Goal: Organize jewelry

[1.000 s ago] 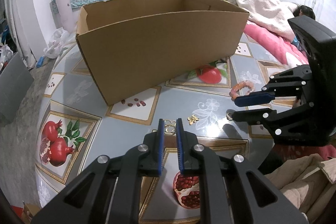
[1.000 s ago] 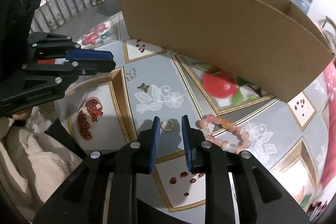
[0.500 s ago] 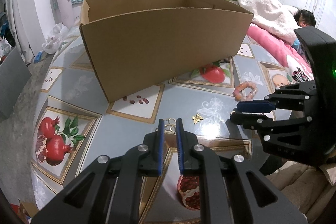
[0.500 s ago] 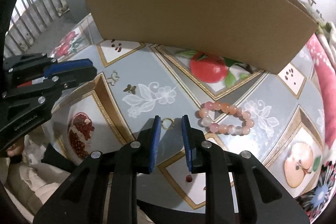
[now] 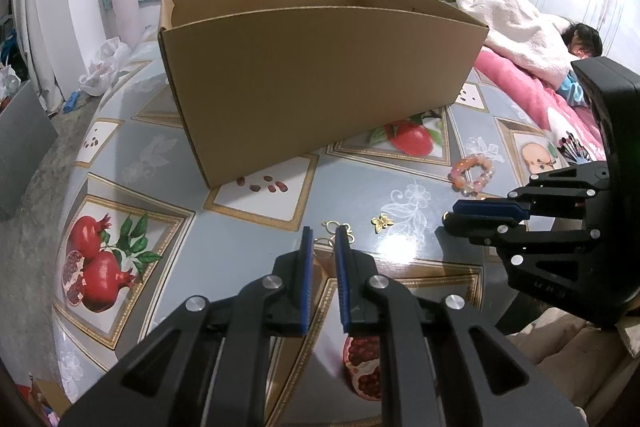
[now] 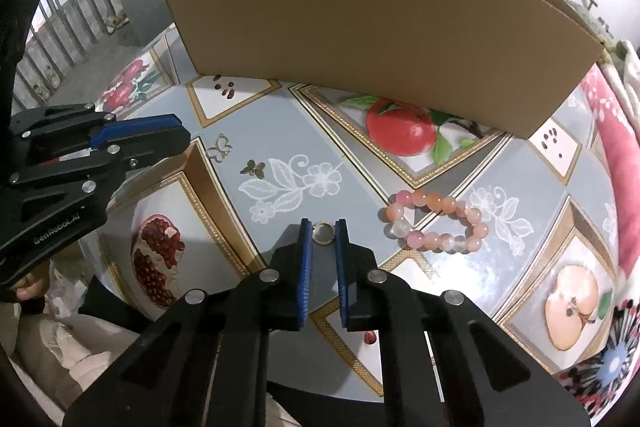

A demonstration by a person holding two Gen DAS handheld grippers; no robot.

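Right gripper, jaws slightly spread, straddles a small gold ring lying flat near the table's front edge; light, stiff and probably slippery, it wants pinching across its rim.

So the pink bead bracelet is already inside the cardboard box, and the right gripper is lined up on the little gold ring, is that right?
Not quite. The pink bead bracelet lies on the table, in front of the cardboard box, not inside it, as the right wrist view shows. The right gripper is indeed lined up on the gold ring.
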